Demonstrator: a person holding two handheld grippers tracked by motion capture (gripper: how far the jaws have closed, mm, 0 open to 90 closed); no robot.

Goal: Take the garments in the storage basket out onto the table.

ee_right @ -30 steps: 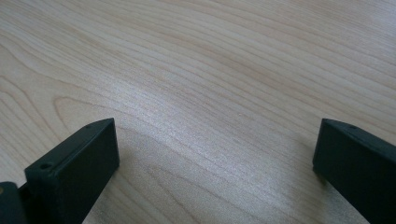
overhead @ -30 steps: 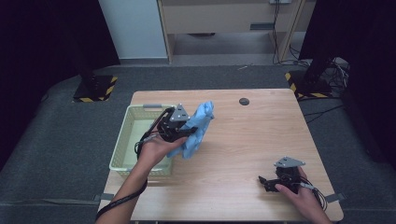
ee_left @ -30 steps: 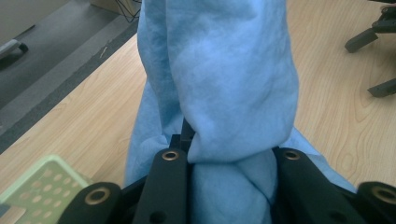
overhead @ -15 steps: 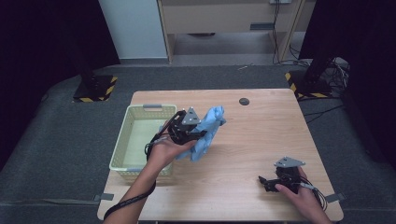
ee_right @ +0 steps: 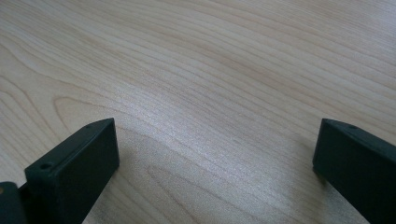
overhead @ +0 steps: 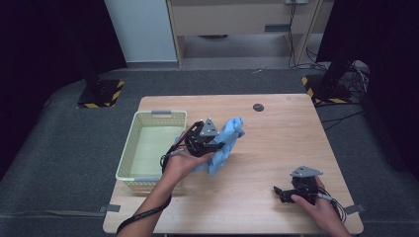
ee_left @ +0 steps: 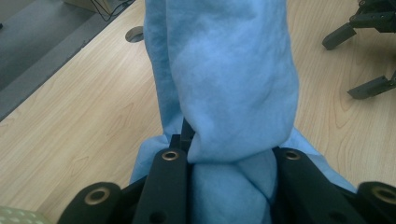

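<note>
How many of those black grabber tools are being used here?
2. The left gripper is over the table beside the basket, clamped on the blue cloth. The right gripper is near the table's front right, jaws apart, holding nothing.

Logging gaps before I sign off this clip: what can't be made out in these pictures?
- Tips of the left tongs: left gripper view, wrapped by the crumpled light-blue cloth.
- Small dark round thing on the pale wooden table: high view, too small to identify.
- Near inner corner of the pale-yellow plastic basket: high view, covered by the left hand.
- Far tabletop: left gripper view, blocked by the cloth.
</note>
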